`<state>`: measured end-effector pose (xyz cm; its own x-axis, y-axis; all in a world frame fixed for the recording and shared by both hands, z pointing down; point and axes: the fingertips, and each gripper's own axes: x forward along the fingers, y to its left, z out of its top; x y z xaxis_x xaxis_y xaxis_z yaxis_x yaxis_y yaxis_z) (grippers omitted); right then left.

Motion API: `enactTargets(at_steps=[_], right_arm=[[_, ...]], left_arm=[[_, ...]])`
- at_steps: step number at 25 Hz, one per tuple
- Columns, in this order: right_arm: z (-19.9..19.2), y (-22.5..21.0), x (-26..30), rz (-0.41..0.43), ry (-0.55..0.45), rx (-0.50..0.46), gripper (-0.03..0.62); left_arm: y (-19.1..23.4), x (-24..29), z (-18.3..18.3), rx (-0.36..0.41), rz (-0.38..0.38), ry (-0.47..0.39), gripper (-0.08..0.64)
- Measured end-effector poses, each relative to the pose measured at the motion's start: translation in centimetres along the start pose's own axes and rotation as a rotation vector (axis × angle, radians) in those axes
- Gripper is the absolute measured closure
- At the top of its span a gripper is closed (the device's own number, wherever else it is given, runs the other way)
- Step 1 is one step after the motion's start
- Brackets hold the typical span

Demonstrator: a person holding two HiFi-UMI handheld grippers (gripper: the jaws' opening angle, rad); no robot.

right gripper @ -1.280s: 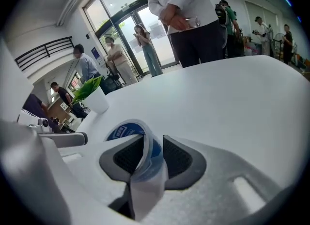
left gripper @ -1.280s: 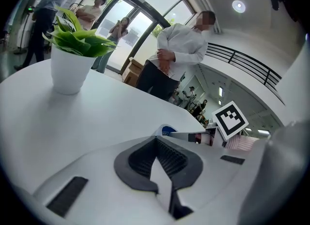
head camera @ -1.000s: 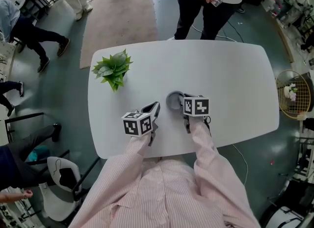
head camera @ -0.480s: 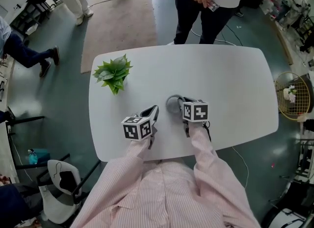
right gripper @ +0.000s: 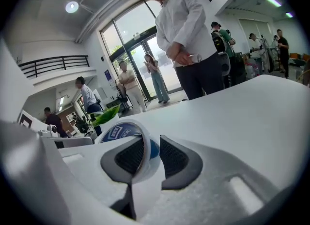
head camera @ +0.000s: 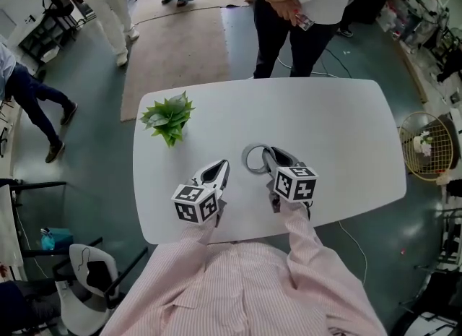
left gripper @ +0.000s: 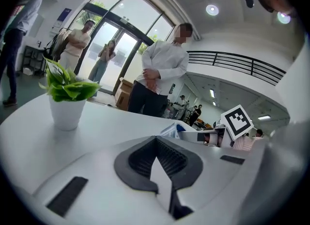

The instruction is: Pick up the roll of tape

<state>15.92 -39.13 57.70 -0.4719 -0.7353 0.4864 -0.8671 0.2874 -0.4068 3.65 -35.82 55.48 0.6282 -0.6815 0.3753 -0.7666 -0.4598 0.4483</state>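
The roll of tape (head camera: 245,160) is a pale ring with a blue label, held on edge a little above the white table (head camera: 339,125). My right gripper (head camera: 268,158) is shut on it. In the right gripper view the ring's wall (right gripper: 123,132) stands pinched between the two dark pads. My left gripper (head camera: 221,167) hovers to the left of the tape, apart from it, shut with nothing in it; its jaws (left gripper: 156,142) meet at the tips. The left gripper view shows the tape (left gripper: 170,130) in the right gripper beyond its jaws.
A small potted plant (head camera: 167,115) stands at the table's far left. A person (head camera: 296,2) stands at the far edge, others walk beyond. A wire basket (head camera: 426,143) is off the right end, a chair (head camera: 90,277) at the near left.
Both grippers have risen from the table top. The tape has come up with the right gripper, and its ring now tilts up on edge.
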Motion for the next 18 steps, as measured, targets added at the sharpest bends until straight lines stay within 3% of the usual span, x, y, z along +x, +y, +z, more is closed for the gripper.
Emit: enactTargets(at_steps=[18], right_arm=[[7.8,5.0,-7.7,0.147,-0.320,-0.022,0.495]], left_arm=[[-3.8,-5.1,8.3,0.124,-0.012,-0.226,0.560]])
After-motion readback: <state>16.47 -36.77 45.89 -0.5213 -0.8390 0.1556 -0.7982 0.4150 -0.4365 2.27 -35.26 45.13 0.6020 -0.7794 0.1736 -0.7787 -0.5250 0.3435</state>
